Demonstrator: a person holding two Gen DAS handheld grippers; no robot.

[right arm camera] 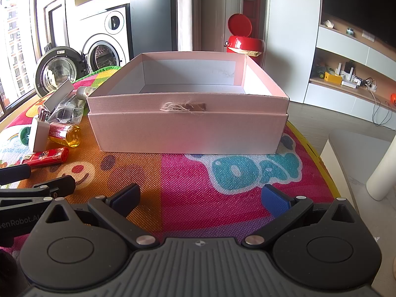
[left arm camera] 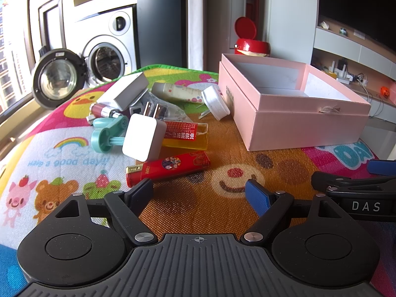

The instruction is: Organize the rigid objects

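An open pink box stands on the cartoon mat; it fills the middle of the right wrist view and looks empty. Left of it lies a pile: a red lighter, a white charger, a yellow bottle with a red label, a teal plastic piece, a white round plug, a cream tube and a grey box. My left gripper is open, just short of the lighter. My right gripper is open and empty in front of the box.
A washing machine with its door open stands beyond the mat's far left edge. A red bin stands behind the box. The right gripper's fingers show at the right of the left wrist view. Shelves with small items are at right.
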